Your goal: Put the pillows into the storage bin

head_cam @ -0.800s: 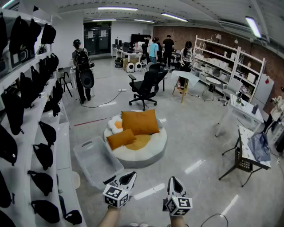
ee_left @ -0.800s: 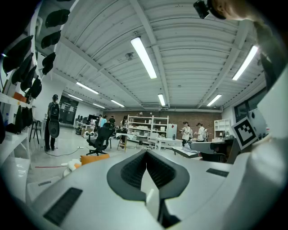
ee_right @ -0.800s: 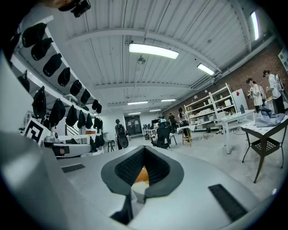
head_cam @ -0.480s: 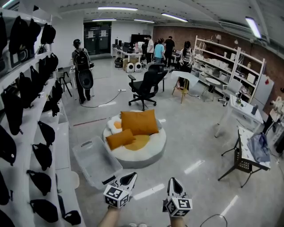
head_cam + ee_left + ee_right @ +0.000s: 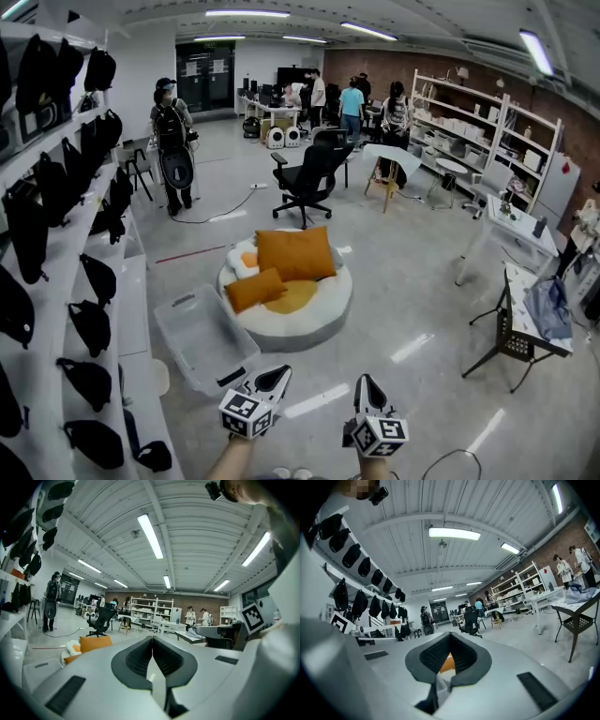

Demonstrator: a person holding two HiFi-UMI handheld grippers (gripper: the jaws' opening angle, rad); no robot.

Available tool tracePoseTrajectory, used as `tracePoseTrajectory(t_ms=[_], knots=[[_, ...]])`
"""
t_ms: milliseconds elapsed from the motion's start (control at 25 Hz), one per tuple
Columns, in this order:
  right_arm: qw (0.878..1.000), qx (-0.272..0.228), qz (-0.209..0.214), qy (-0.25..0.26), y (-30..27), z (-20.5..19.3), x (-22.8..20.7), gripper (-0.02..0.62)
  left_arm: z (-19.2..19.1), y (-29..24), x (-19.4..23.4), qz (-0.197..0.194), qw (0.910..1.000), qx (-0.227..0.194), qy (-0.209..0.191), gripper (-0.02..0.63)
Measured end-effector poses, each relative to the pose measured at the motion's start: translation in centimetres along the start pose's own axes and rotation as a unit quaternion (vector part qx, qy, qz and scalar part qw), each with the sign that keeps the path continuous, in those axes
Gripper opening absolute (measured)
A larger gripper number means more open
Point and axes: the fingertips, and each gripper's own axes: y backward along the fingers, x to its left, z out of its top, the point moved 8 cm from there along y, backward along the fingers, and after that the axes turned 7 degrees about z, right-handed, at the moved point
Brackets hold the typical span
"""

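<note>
Two orange pillows lie on a round white floor cushion point(image 5: 314, 317) in the middle of the room: a large one point(image 5: 295, 253) at the back and a small one point(image 5: 254, 289) at its front left. A clear storage bin point(image 5: 202, 338) sits on the floor just left of the cushion, empty. My left gripper point(image 5: 275, 378) and right gripper point(image 5: 367, 384) hover near the bottom of the head view, well short of the cushion, both shut with nothing held. The large pillow point(image 5: 95, 642) peeks over the left gripper's body point(image 5: 152, 638) in the left gripper view; orange also shows between the right gripper point(image 5: 449, 637) tips.
White shelves with black bags point(image 5: 89, 323) line the left wall. A black office chair point(image 5: 309, 180) stands behind the cushion. A person with a backpack point(image 5: 173, 141) stands far left; several people are at the back. A table and folding chair point(image 5: 525, 328) are at right.
The head view has shifted slightly; the cushion and bin sit a little lower and nearer. People at the back have moved. Both grippers stay in place, shut.
</note>
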Motion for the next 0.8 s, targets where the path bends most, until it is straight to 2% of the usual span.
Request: tracePoseTrajectory(t_ms=[120, 280, 320, 400, 520, 600, 800], knots=[[1.0, 0.006, -0.005, 0.008, 0.1, -0.4, -0.1, 0.003, -0.5, 0.0, 0.0, -0.005, 1.0, 0.0, 0.004, 0.023], [1.0, -0.006, -0.004, -0.004, 0.0, 0.0, 0.2, 0.003, -0.5, 0.4, 0.8, 0.023, 0.9996, -0.015, 0.003, 0.026], [1.0, -0.008, -0.002, -0.009, -0.1, 0.0, 0.2, 0.007, -0.5, 0.5, 1.1, 0.029, 0.9994, -0.018, 0.008, 0.044], [0.999, -0.013, 0.005, -0.029, -0.3, 0.3, 0.4, 0.119, -0.7, 0.6, 1.6, 0.036, 0.9988, -0.023, 0.024, 0.126], [0.999, -0.004, 0.011, -0.041, -0.6, -0.3, 0.5, 0.196, -1.0, 0.7, 2.0, 0.04, 0.9983, -0.023, 0.036, 0.163], [0.999, 0.005, 0.012, -0.034, -1.1, -0.8, 0.3, 0.219, -1.2, 0.5, 2.4, 0.04, 0.9984, -0.019, 0.036, 0.17], [0.999, 0.003, 0.008, -0.033, -3.0, 0.3, 0.8, 0.227, 0.0, -0.4, 3.7, 0.038, 0.9984, -0.022, 0.036, 0.17]])
